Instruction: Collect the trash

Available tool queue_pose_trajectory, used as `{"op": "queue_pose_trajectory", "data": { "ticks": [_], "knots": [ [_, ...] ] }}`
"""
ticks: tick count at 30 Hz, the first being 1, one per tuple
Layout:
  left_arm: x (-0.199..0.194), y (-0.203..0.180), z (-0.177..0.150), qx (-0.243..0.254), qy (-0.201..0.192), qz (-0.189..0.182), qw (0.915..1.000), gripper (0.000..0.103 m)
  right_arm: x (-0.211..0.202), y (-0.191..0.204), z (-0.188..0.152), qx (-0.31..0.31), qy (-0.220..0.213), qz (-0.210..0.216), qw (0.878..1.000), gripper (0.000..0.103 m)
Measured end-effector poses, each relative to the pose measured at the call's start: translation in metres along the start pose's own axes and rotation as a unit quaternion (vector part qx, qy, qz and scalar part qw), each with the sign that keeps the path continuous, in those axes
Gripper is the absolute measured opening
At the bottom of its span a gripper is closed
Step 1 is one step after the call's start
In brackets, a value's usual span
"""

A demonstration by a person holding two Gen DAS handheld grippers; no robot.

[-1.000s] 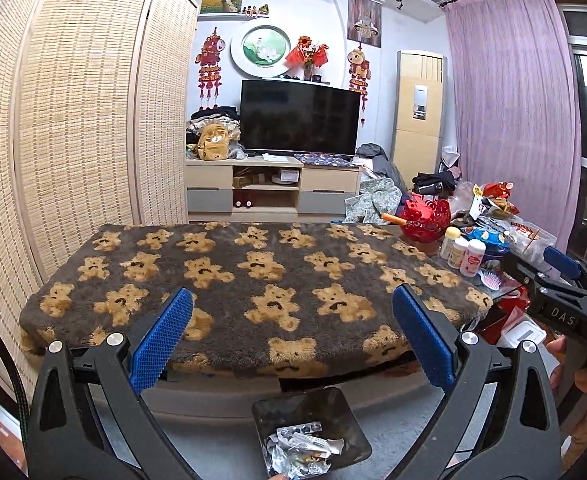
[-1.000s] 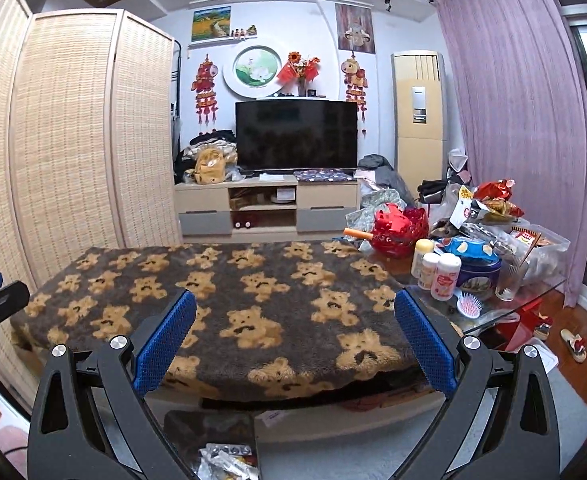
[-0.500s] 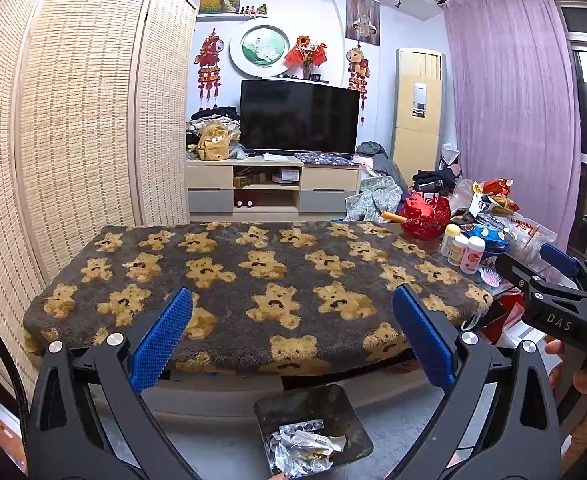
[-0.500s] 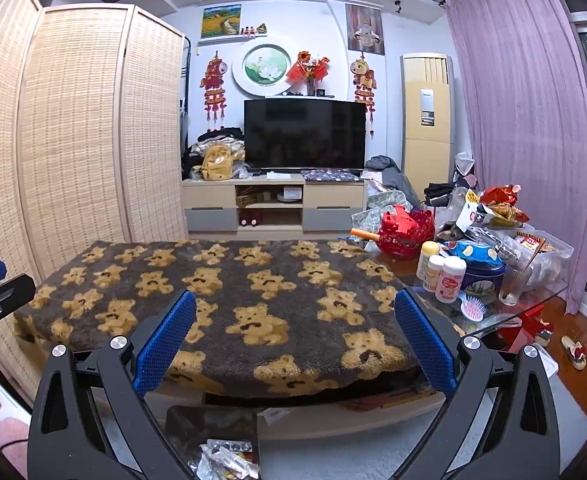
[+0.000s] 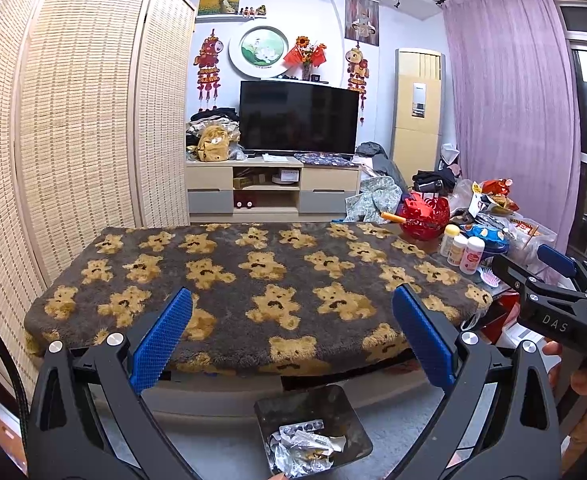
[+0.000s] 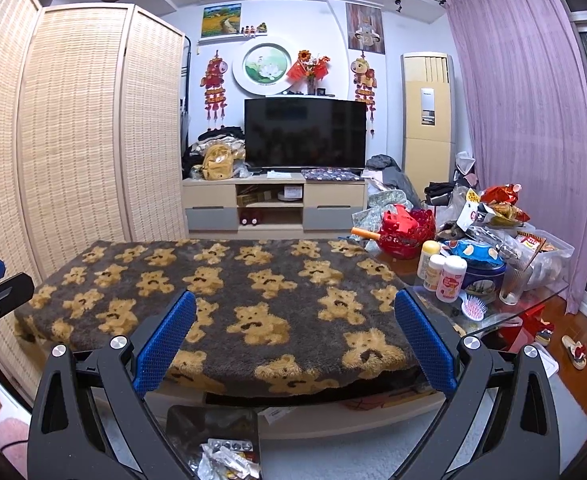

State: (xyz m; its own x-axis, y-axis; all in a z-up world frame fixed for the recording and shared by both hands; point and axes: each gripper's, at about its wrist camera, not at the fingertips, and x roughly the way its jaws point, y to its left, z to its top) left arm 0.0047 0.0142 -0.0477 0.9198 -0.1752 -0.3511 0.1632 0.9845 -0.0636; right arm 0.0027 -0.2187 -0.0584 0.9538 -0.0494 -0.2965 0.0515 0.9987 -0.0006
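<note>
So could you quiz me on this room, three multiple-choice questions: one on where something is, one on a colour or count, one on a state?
1. Where is the trash bin?
A. on the floor before the bear blanket
B. on the TV stand
C. on the blanket

2. What colour are the pads of the left hand-held gripper?
A. red
B. blue
C. green

3. The right hand-held gripper is:
A. shut on a bottle
B. shut, empty
C. open, empty

Answers: A, the bin sits low in front; B, pads are blue; C, jaws wide apart, nothing between.

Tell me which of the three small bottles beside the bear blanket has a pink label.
The bottle nearest the camera, white-capped with a pink label. The other two bottles behind it look yellowish or cream.
</note>
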Motion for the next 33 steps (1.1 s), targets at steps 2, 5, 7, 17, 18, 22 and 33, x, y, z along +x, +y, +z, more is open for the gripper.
{"op": "queue_pose_trajectory", "data": {
  "ticks": [2, 5, 7, 17, 18, 22, 33],
  "knots": [
    [0.0003, -0.0003, 0.0000, 0.000, 0.000, 0.001, 1.0000, 0.095, 0.0005, 0.0001, -0.0003, 0.001, 0.000, -0.001, 1.000, 0.100],
    [0.0005, -0.0003, -0.0001, 0.000, 0.000, 0.001, 1.0000, 0.095, 0.0003, 0.0002, -0.0003, 0.001, 0.001, 0.000, 1.000, 0.100],
    [0.0007, 0.0000, -0.0004, -0.001, 0.001, 0.000, 1.0000, 0.095, -0.0001, -0.0001, -0.0004, 0.001, 0.001, 0.000, 1.000, 0.100],
    [-0.0004, 0.0004, -0.0008, -0.001, 0.001, 0.002, 1.0000, 0.095, 0.0020, 0.0018, 0.0000, 0.002, 0.002, 0.001, 1.000, 0.100],
    [-0.0009, 0.0006, -0.0008, -0.001, 0.000, 0.002, 1.0000, 0.095, 0.0022, 0.0015, -0.0001, 0.002, 0.003, 0.000, 1.000, 0.100],
    [-0.0006, 0.0007, -0.0006, -0.001, 0.000, 0.001, 1.0000, 0.095, 0.0021, 0.0015, 0.0000, 0.002, 0.002, 0.000, 1.000, 0.100],
    [-0.0006, 0.0001, -0.0005, 0.000, 0.000, 0.001, 1.0000, 0.095, 0.0027, 0.0017, -0.0005, 0.003, 0.003, 0.001, 1.000, 0.100]
  ]
}}
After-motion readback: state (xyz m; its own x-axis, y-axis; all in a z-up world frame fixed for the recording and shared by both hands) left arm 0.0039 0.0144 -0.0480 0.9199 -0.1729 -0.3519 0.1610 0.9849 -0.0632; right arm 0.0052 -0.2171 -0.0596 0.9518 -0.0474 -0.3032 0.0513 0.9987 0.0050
